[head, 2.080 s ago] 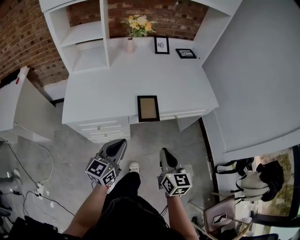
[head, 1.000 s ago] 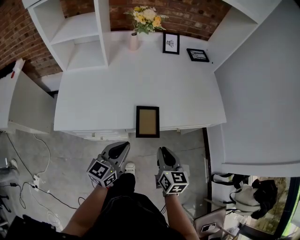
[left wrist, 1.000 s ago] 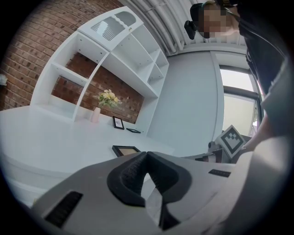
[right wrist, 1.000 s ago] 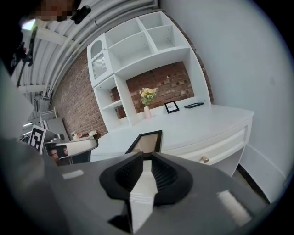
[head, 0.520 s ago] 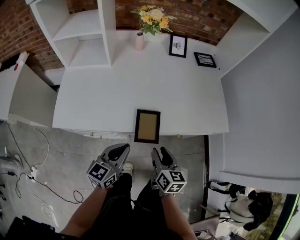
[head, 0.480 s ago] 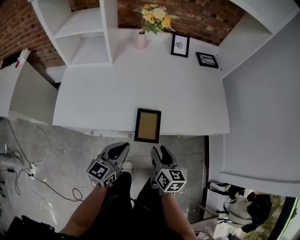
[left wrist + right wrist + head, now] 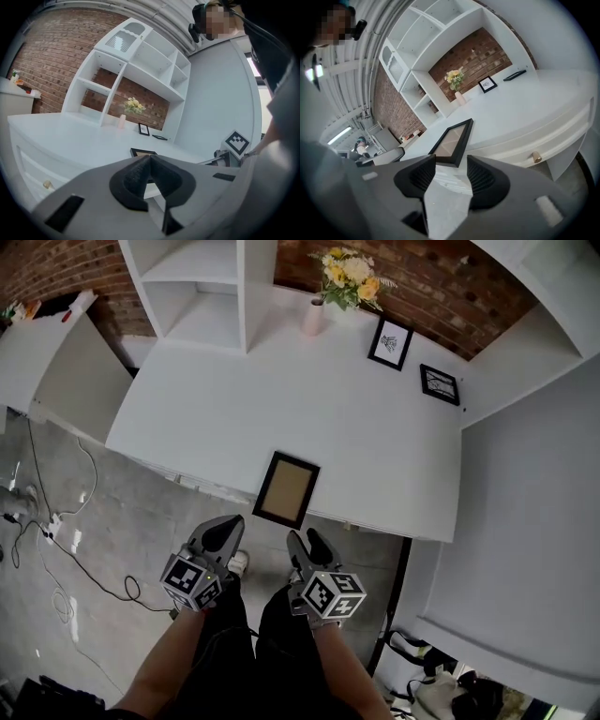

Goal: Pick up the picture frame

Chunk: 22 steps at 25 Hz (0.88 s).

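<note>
Head view: picture frame [image 7: 286, 488] is lying flat at the front edge of the white desk [image 7: 375, 418], its near end jutting past that edge. Left gripper [image 7: 223, 529] and right gripper [image 7: 307, 546] are hanging short of the edge.

Left gripper view: left gripper [image 7: 149, 161] is pressing its jaws together, empty.

Right gripper view: right gripper [image 7: 451, 176] is opening its jaws, with nothing between them. The frame [image 7: 452, 140] is sitting just past them.

Risk: a jaw tip bumping the overhang before the jaws close could tip the frame off the edge.

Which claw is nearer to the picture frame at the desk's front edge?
Right. The right claw, jaws opening and empty, faces the picture frame closely; the left claw hangs farther off, to its left.
</note>
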Available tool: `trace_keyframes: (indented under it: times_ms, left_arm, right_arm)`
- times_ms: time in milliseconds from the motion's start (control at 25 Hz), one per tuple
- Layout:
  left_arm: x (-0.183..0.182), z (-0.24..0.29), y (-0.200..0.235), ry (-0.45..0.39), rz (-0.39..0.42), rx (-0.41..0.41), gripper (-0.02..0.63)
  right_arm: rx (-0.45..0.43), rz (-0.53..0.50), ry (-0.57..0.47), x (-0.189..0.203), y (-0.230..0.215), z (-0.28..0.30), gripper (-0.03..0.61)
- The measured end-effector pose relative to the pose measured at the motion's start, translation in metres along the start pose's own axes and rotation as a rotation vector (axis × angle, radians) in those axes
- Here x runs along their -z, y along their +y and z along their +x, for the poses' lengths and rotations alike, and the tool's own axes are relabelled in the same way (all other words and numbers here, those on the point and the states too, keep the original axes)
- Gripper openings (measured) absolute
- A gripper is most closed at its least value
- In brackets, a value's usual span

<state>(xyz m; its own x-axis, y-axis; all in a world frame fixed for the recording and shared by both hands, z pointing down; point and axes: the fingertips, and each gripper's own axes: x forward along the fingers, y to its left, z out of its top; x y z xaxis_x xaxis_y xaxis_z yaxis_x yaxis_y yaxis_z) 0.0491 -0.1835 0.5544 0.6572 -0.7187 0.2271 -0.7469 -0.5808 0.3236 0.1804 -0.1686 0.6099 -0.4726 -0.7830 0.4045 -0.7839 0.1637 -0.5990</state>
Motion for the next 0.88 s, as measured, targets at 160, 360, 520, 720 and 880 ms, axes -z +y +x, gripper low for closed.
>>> trace_keyframes:
  times_ms: [160,360,520,720,880]
  left_arm:
    - [0.005,-0.004,-0.004,-0.009,-0.007,-0.053,-0.006]
    - [0.010,-0.006,-0.004,-0.017,-0.021,-0.103,-0.006]
    - [0.016,-0.003,-0.007,-0.016,-0.025,-0.113,-0.006]
    - [0.022,-0.001,-0.007,-0.014,-0.029,-0.121,-0.006]
    - [0.024,0.001,-0.005,-0.008,-0.036,-0.120,-0.006]
  right_arm:
    - [-0.063,0.070,0.024,0.006,0.001,0.006,0.216]
    - [-0.109,0.204,0.008,0.000,-0.003,0.013,0.222]
    - [-0.136,0.281,0.004,-0.002,-0.009,0.022,0.222]
    - [-0.179,0.342,0.010,0.000,-0.008,0.031,0.222]
    - [-0.207,0.419,-0.014,-0.002,-0.006,0.037,0.222]
